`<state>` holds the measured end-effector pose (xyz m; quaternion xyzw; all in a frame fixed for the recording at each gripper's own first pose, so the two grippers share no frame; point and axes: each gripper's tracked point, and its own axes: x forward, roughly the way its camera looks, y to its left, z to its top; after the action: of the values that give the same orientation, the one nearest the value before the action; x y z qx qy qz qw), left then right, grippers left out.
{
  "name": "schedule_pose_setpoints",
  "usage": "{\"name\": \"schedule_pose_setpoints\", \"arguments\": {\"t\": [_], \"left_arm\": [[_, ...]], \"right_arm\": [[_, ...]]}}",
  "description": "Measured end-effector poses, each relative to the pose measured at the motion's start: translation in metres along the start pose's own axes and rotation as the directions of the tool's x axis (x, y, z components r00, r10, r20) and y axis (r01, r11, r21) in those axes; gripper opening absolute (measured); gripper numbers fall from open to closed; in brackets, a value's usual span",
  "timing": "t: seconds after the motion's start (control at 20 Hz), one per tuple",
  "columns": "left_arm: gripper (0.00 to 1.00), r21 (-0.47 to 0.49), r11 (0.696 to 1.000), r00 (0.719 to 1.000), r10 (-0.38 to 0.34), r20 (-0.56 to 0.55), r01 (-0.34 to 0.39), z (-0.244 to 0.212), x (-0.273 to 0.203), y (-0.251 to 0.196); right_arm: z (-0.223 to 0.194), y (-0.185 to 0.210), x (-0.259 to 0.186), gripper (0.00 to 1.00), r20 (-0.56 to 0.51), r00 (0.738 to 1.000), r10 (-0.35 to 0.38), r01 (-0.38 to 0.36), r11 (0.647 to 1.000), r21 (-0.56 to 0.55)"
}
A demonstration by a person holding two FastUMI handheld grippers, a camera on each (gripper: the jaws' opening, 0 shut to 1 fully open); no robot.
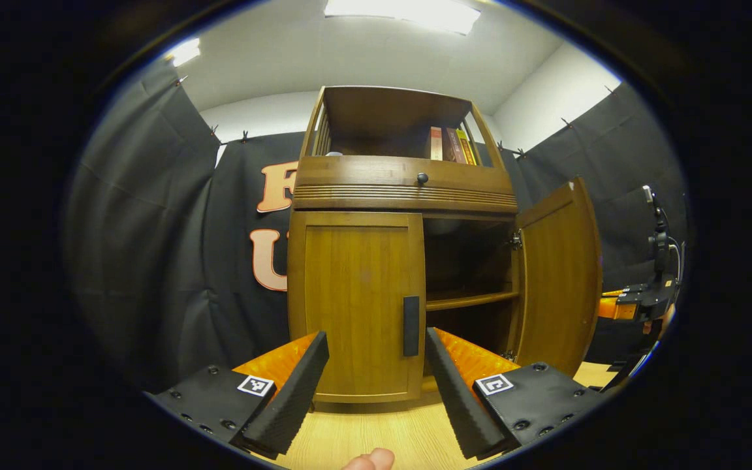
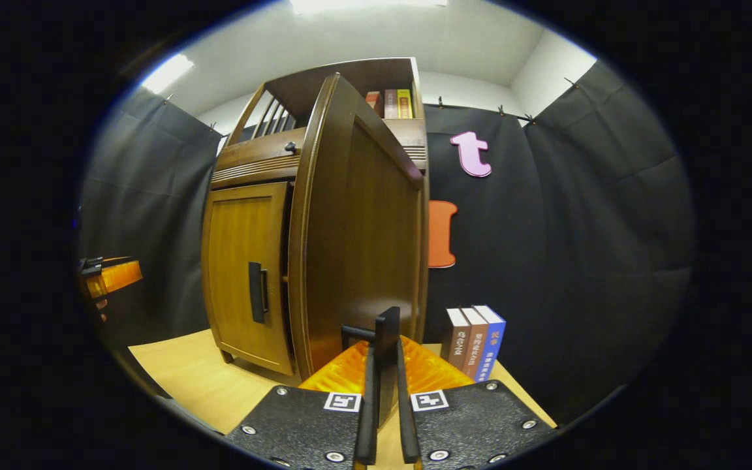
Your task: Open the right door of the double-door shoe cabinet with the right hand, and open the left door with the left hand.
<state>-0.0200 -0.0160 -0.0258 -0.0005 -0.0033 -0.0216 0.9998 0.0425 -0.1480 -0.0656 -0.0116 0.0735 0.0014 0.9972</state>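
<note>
The shoe cabinet (image 1: 402, 196) stands upright on the wooden floor (image 1: 376, 437). Its right door (image 1: 562, 274) is swung open toward 3 o'clock; the left door (image 1: 356, 300) is shut, its vertical handle (image 1: 411, 326) between the spread fingers of the left gripper (image 1: 376, 385). In the right gripper view, the right gripper (image 2: 386, 391) pinches the right door's handle (image 2: 386, 339), with books (image 2: 474, 343) at 4 o'clock.

The light wooden bench (image 2: 187, 385) carries the brown wooden double-door shoe cabinet (image 2: 265, 261), which stands directly on it. Just beside the cabinet, on the side of its open door, three upright books (image 2: 475, 343) stand together on the bench.
</note>
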Motion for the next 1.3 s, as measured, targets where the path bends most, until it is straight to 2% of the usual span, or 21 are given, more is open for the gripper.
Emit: {"name": "schedule_pose_setpoints", "arguments": {"t": [0.05, 0.1, 0.2, 0.25, 0.35, 0.4, 0.65, 0.7, 0.75, 0.85, 0.9, 0.95, 1.0, 1.05, 1.1, 1.15, 1.3], "left_arm": [[0.96, -0.006, 1.000, 1.000, 0.000, -0.002, 0.000, -0.001, 0.000, 0.000], [0.96, -0.011, 1.000, 1.000, -0.007, -0.006, 0.007, -0.001, 0.001, -0.001], [0.96, -0.022, 1.000, 1.000, -0.019, -0.013, 0.019, -0.004, 0.001, -0.004], [0.96, -0.019, 1.000, 1.000, -0.020, -0.014, 0.020, -0.004, 0.002, -0.005], [0.97, -0.006, 1.000, 1.000, -0.017, -0.014, 0.017, -0.004, 0.001, -0.003], [0.97, -0.001, 1.000, 1.000, -0.017, -0.013, 0.017, -0.004, 0.000, -0.002], [0.95, -0.004, 1.000, 1.000, -0.011, 0.000, 0.011, 0.000, -0.001, 0.001], [0.96, -0.009, 1.000, 1.000, -0.015, 0.000, 0.015, 0.000, -0.002, 0.001], [0.96, -0.009, 1.000, 1.000, -0.017, -0.001, 0.017, 0.000, -0.003, 0.001], [0.97, 0.002, 1.000, 1.000, -0.008, 0.002, 0.008, 0.001, -0.002, 0.005], [0.95, 0.004, 1.000, 1.000, -0.006, 0.001, 0.006, 0.000, -0.002, 0.008], [0.95, 0.005, 1.000, 1.000, -0.004, -0.001, 0.004, -0.001, -0.002, 0.008], [0.95, 0.003, 1.000, 1.000, -0.002, -0.001, 0.002, -0.002, -0.002, 0.010], [0.95, 0.001, 1.000, 1.000, 0.002, -0.001, -0.002, -0.003, -0.002, 0.012], [0.96, -0.004, 1.000, 1.000, 0.006, -0.002, -0.006, -0.004, 0.000, 0.014], [0.96, -0.010, 1.000, 1.000, 0.006, -0.003, -0.006, -0.006, 0.001, 0.013], [0.97, -0.029, 1.000, 1.000, -0.004, -0.013, 0.004, -0.009, 0.004, 0.008]], "right_arm": [[-0.001, -0.013, -0.001, 0.01, -0.006, 1.000, -0.028, 0.028, 1.000, -0.008], [-0.002, -0.027, -0.002, 0.11, -0.008, 0.998, -0.058, 0.058, 0.998, -0.024], [-0.003, -0.032, -0.002, 0.06, -0.007, 0.999, -0.043, 0.043, 0.999, -0.004], [-0.003, -0.035, -0.001, 0.16, -0.003, 0.999, -0.034, 0.034, 0.999, 0.005], [-0.003, -0.043, -0.001, 0.16, -0.012, 1.000, 0.003, -0.003, 1.000, -0.008], [-0.003, -0.049, -0.001, 0.06, -0.018, 1.000, 0.023, -0.024, 1.000, -0.014], [-0.002, -0.080, 0.000, 0.06, 0.011, 0.993, 0.117, -0.117, 0.993, 0.027], [-0.003, -0.085, 0.002, 0.16, 0.020, 0.992, 0.127, -0.128, 0.991, 0.049], [-0.003, -0.088, 0.002, 0.05, 0.028, 0.990, 0.137, -0.138, 0.988, 0.071], [-0.002, -0.086, 0.001, 0.06, 0.041, 0.988, 0.152, -0.155, 0.985, 0.079], [-0.004, -0.088, -0.001, 0.16, 0.039, 0.988, 0.147, -0.149, 0.987, 0.062], [-0.005, -0.089, -0.005, 0.07, 0.034, 0.990, 0.134, -0.135, 0.990, 0.032], [-0.006, -0.089, -0.010, 0.18, 0.030, 0.993, 0.117, -0.117, 0.993, 0.014], [-0.008, -0.089, -0.017, 0.17, 0.021, 0.995, 0.095, -0.096, 0.995, 0.009], [-0.011, -0.089, -0.025, 0.08, 0.009, 0.998, 0.070, -0.070, 0.997, 0.013], [-0.011, -0.089, -0.033, 0.08, 0.004, 0.999, 0.036, -0.036, 0.999, 0.010], [0.015, -0.062, -0.067, 0.08, 0.048, 0.999, 0.010, -0.010, 1.000, -0.005]]}}
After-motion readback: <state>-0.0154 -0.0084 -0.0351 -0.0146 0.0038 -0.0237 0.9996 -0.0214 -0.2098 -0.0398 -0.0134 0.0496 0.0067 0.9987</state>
